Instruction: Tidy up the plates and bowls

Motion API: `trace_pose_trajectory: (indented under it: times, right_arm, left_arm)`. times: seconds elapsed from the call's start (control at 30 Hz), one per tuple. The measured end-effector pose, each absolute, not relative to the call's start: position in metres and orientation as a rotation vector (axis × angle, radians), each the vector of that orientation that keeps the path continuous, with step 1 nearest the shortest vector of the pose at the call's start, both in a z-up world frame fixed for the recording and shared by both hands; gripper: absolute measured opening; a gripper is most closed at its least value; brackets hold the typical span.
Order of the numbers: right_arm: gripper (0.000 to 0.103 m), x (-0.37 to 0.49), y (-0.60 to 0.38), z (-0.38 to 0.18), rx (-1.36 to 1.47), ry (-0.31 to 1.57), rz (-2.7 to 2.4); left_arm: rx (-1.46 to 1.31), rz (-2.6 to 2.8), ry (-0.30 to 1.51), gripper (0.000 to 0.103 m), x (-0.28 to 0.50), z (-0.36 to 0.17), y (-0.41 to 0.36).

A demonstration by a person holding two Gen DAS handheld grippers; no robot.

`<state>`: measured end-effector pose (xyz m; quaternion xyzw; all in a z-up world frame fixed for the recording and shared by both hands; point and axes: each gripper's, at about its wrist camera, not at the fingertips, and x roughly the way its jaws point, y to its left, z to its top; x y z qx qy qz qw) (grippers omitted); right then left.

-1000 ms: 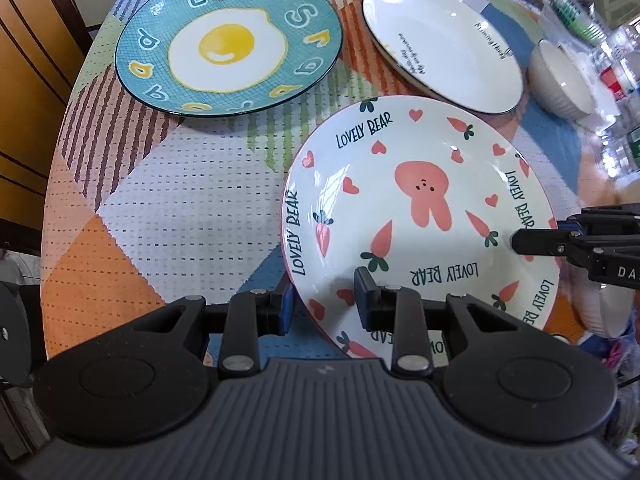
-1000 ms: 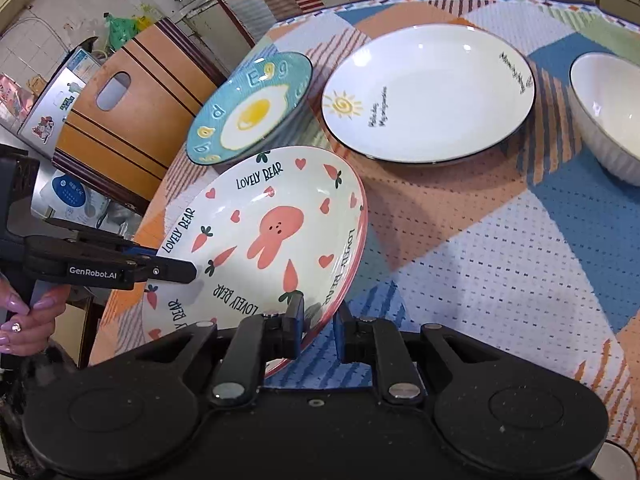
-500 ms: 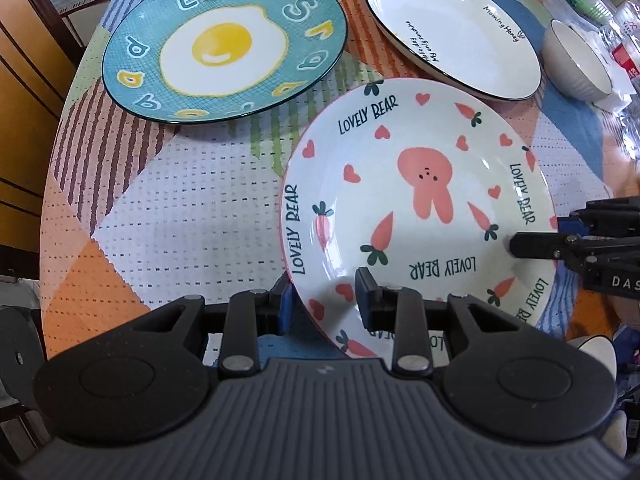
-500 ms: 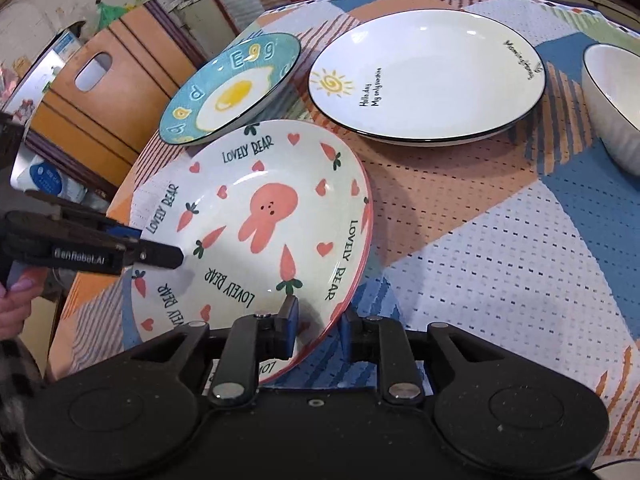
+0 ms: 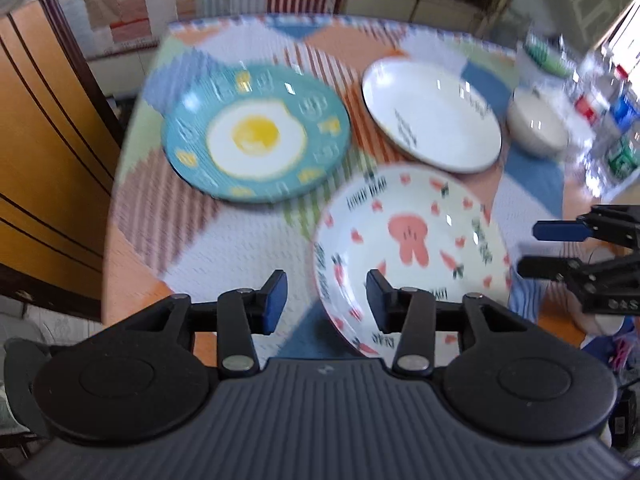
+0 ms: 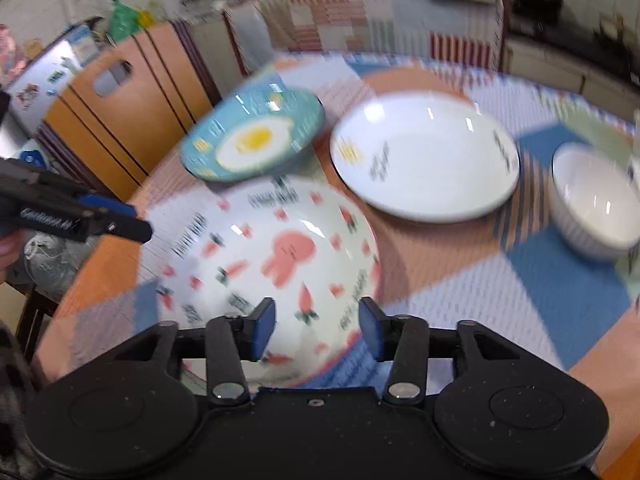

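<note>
The rabbit plate lies on the near part of the bench, white with a pink rabbit in the middle, small carrots and hearts around it, and dark lettering on the rim that motion blur makes unreadable. The left hand-held gripper is spread wide, its blue-padded fingers on either side of the plate's near-left rim and touching nothing. The right hand-held gripper is likewise spread, astride the plate's near edge in its own view with a gap on both sides; in the left wrist view it shows at the right, just off the plate's rim. Just behind the rabbit plate to the left sits the teal egg plate, with a fried egg painted in its centre and yellow and white letters too smeared to read. Beside that, further right, is the white plate, which carries a small yellow sun and short lines of dark script, illegible here. A white bowl stands to the right of it. The bench is covered by a patchwork cloth of orange, blue, white and striped fields. A white label on the left hand-held gripper's side, seen from the right wrist view, is too blurred to read.
</note>
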<state>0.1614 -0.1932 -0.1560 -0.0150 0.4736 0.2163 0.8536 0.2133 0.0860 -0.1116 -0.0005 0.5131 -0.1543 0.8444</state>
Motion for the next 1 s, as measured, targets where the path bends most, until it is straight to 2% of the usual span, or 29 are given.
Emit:
trace_pose_trajectory:
  times: [0.17,0.27,0.5,0.7,1.0]
  right_arm:
    - [0.068,0.160,-0.173,-0.110,-0.075,0.872,0.531]
    - [0.074,0.169,-0.156,-0.092,-0.083,0.819,0.582]
    - [0.075,0.209,-0.118,-0.069,-0.130,0.723,0.650]
    - [0.075,0.255,-0.099,-0.078,-0.154,0.765,0.659]
    - [0.075,0.324,-0.082,-0.121,-0.220,0.908,0.694]
  left_arm:
    - [0.028,-0.303,1.007,0.051,0.218,-0.085,0.104]
    - [0.053,-0.299,0.980,0.063,0.224,-0.074,0.112]
    - [0.089,-0.307,0.944,0.076,0.244,-0.062,0.124]
    - [0.080,-0.307,0.956,0.078,0.269,-0.076,0.132]
    - [0.007,-0.190,1.055,0.078,0.308,-0.149,0.149]
